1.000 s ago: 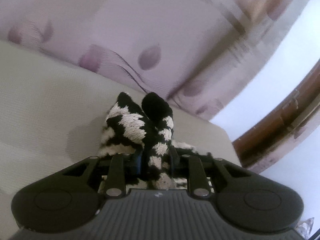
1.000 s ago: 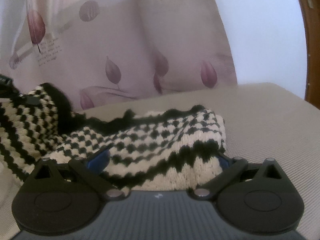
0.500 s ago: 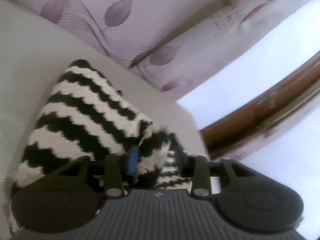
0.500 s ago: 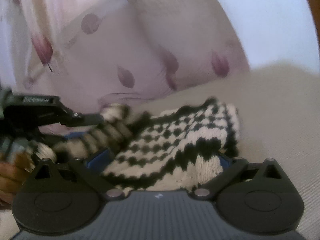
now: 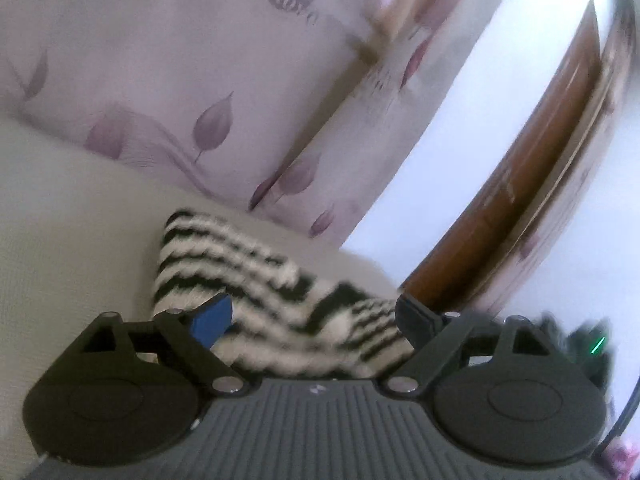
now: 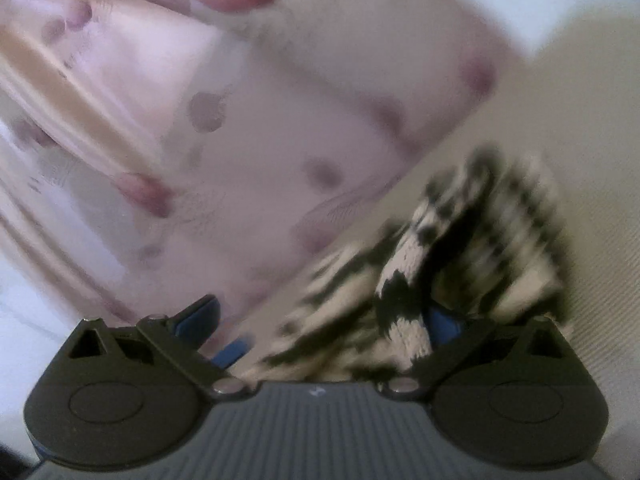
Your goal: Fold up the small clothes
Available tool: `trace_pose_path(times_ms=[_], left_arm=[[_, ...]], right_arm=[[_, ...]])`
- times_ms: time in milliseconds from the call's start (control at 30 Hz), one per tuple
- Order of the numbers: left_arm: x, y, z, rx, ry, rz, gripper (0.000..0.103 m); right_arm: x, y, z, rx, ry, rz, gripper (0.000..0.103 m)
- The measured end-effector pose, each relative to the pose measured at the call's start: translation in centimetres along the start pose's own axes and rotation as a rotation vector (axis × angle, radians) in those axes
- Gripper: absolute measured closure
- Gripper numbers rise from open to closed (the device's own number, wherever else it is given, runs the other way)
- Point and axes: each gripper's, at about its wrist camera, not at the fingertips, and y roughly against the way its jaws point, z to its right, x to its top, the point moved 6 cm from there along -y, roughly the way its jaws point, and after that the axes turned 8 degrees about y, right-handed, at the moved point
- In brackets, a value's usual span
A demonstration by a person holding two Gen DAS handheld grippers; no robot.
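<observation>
Where the beige cushion [image 5: 60, 240] meets the leaf-print curtain [image 5: 200, 80], the black-and-cream zigzag knit garment [image 5: 248, 264] lies bunched, blurred. Left gripper [image 5: 316, 316] stands spread wide, knit lying loose between its fingers. Right gripper [image 6: 320, 320] gapes wide too, knit [image 6: 404, 288] heaped near its right finger, ungrasped.

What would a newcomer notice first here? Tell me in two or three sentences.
The black-and-white striped knit garment stands out first, lying on the pale cushion between the wide-open jaws of the left gripper. Behind it hangs a pink curtain printed with purple leaves. In the right wrist view the same knit is bunched and blurred in front of the right gripper, its jaws also spread.
</observation>
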Motion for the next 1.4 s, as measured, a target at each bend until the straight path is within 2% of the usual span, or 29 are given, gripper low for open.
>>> trace_pose_path(times_ms=[33, 67, 100, 133, 200, 233, 267, 300, 400, 433, 500, 600, 700, 767, 833, 1000, 1067, 1133, 1167, 1200, 1267, 1400], left_arm=[[-0.6, -0.1, -0.5, -0.003, 0.011, -0.009, 0.017], [-1.0, 0.0, -0.9, -0.017, 0.022, -0.001, 0.017], [-1.3, 0.3, -1.1, -0.029, 0.027, 0.021, 0.017], [-1.5, 0.4, -1.1, -0.039, 0.027, 0.041, 0.014], [-1.9, 0.2, -1.3, -0.061, 0.032, 0.058, 0.011], [-2.1, 0.1, -1.2, -0.073, 0.036, 0.063, 0.009], [-2.3, 0.0, -1.2, -0.084, 0.04, 0.069, 0.009], [-2.3, 0.1, -1.3, -0.095, 0.045, 0.076, 0.008], [-2.4, 0.5, -1.9, -0.128, 0.063, 0.091, 0.007], [-2.5, 0.3, -2.1, -0.132, 0.06, 0.096, 0.007], [-3.0, 0.5, -2.2, -0.149, 0.029, 0.117, 0.006], [-3.8, 0.8, -1.7, -0.162, -0.037, 0.141, 0.002], [-4.1, 0.7, -1.2, -0.161, -0.074, 0.136, 0.0], [-4.3, 0.6, -1.0, -0.169, -0.092, 0.128, 0.0], [-4.3, 0.7, -0.9, -0.181, -0.095, 0.123, 0.0], [-4.7, 0.5, -0.5, -0.191, -0.128, 0.11, 0.0], [-4.9, 0.4, -0.2, -0.194, -0.149, 0.104, 0.0], [-4.9, 0.4, -0.1, -0.193, -0.154, 0.101, 0.0], [-4.9, 0.4, -0.2, -0.193, -0.15, 0.101, 0.0], [-4.8, 0.4, -0.3, -0.194, -0.146, 0.103, 0.0], [-4.7, 0.5, -0.5, -0.187, -0.138, 0.112, 0.0], [-3.8, 1.5, -1.6, -0.196, -0.049, 0.143, 0.0]], right_arm=[[0.7, 0.8, 0.0, -0.133, 0.082, 0.015, 0.0], [1.4, 1.8, -0.2, -0.227, 0.16, 0.036, 0.0], [1.9, 2.8, -0.5, -0.236, 0.194, 0.067, 0.0], [2.4, 3.8, -1.0, -0.181, 0.191, 0.093, 0.0], [2.4, 4.4, -2.7, 0.008, 0.132, 0.079, 0.0], [1.9, 3.8, -3.4, 0.098, 0.097, 0.027, 0.0], [1.1, 3.0, -3.8, 0.152, 0.06, -0.025, 0.0], [0.1, 1.9, -3.8, 0.168, 0.016, -0.074, 0.0], [-2.5, -0.9, -2.2, 0.163, -0.088, -0.169, 0.0], [-3.0, -1.5, -1.4, 0.154, -0.136, -0.177, 0.0], [-4.6, -2.5, -0.1, 0.192, -0.235, -0.199, 0.0], [-5.7, -3.8, 1.1, 0.181, -0.277, -0.208, 0.0], [-5.9, -5.0, 1.3, 0.239, -0.333, -0.207, 0.0], [-5.5, -5.9, 0.9, 0.269, -0.338, -0.209, 0.0], [-5.0, -6.9, 0.6, 0.238, -0.319, -0.218, 0.0], [-3.7, -8.5, -0.3, 0.264, -0.303, -0.211, 0.0], [-3.4, -9.0, -0.6, 0.231, -0.26, -0.217, 0.0], [-3.8, -9.7, -0.8, 0.149, -0.191, -0.27, 0.002], [-4.1, -10.1, -1.0, 0.121, -0.152, -0.294, 0.013], [-4.1, -10.4, -1.3, 0.09, -0.102, -0.304, 0.041], [-4.1, -10.5, -1.8, 0.03, -0.006, -0.31, 0.075], [-3.8, -10.1, -2.6, 0.009, 0.096, -0.275, 0.082]])
